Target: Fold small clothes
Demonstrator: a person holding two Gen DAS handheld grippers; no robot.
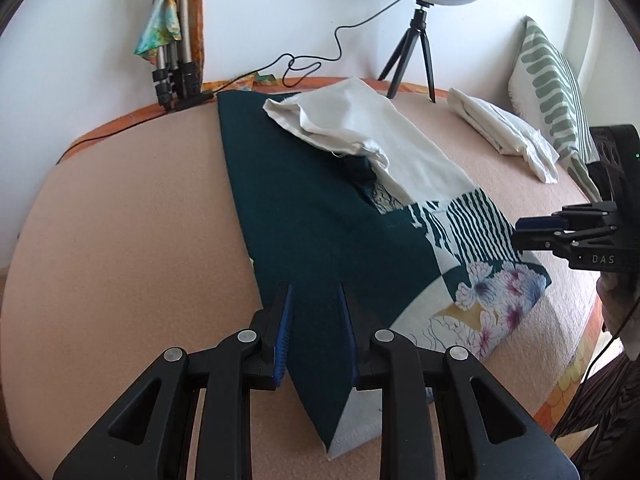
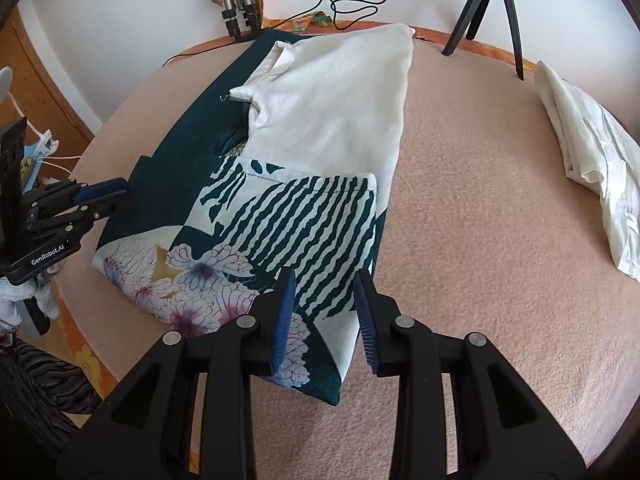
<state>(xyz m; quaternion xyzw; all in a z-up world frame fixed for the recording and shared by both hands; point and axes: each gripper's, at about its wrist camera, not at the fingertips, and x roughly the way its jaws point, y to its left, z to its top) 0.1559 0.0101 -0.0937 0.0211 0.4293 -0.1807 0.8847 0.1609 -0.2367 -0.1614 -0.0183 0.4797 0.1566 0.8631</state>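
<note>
A garment of dark green, white, striped and flowered cloth (image 1: pixel 320 220) lies partly folded lengthwise on the pink table cover; it also shows in the right wrist view (image 2: pixel 304 184). My left gripper (image 1: pixel 315 292) is open and hovers over the garment's near green corner. My right gripper (image 2: pixel 325 278) is open over the striped near edge, nothing between its fingers. Each gripper shows in the other's view: the right one (image 1: pixel 524 232) at the garment's right edge, the left one (image 2: pixel 120 192) at its left edge.
A folded white cloth (image 1: pixel 504 132) lies at the right, also in the right wrist view (image 2: pixel 592 152). A striped cushion (image 1: pixel 552 92), a ring light on a small tripod (image 1: pixel 416 52), tripod legs with a scarf (image 1: pixel 172 60) and a cable (image 1: pixel 320 60) stand along the back wall.
</note>
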